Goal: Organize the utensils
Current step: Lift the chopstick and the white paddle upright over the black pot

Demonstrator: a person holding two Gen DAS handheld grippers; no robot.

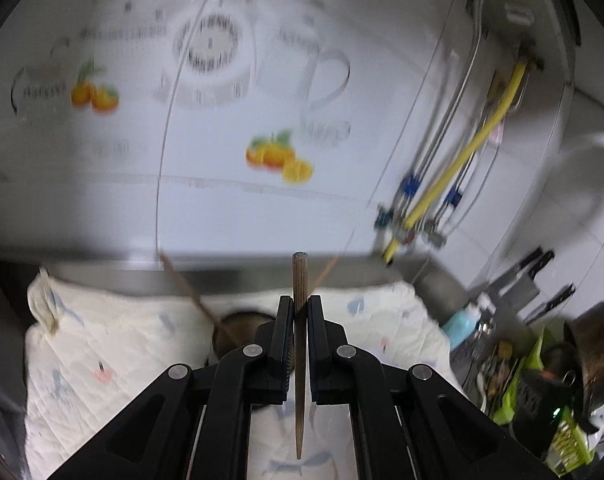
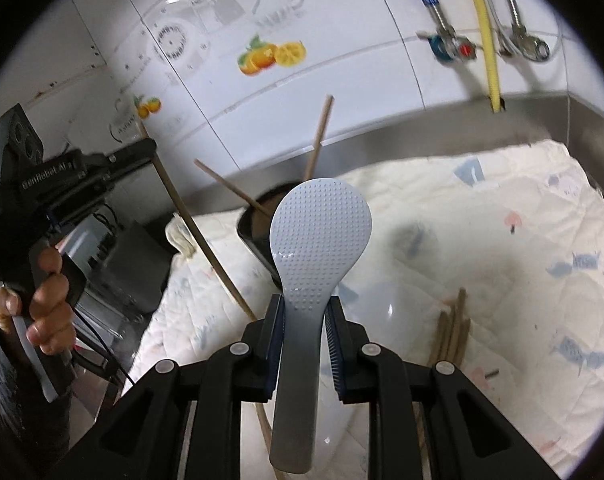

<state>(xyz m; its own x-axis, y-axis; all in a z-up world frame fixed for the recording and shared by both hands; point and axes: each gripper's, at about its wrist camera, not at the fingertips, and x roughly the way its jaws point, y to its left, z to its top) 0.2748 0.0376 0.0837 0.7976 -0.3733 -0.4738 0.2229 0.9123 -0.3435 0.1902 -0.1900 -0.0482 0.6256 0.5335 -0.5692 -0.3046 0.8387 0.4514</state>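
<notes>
Utensils up: a slim wooden chopstick (image 1: 299, 356) pinched upright in the left hand-held gripper (image 1: 300, 312), a pale grey dimpled rice paddle (image 2: 316, 248) clamped in the right hand-held gripper (image 2: 304, 312). Ahead, a dark holder (image 2: 257, 224), probably; the long chopstick could pivot and miss it.

Wooden chopstick (image 1: 299, 344), dimpled matt plastic rice paddle (image 2: 314, 248), quilted cloth (image 2: 482, 248).

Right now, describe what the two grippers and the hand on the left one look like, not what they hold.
Both grippers are matte black, with angular linkage arms and round silver pivot pins. The right gripper has ribbed dark blue pads on its jaws. The left gripper has flat black jaws. Seen from the right wrist, it has a pistol grip, white lettering on its body, a boxy module on top and a thin black cable. The hand on it is bare.
</notes>
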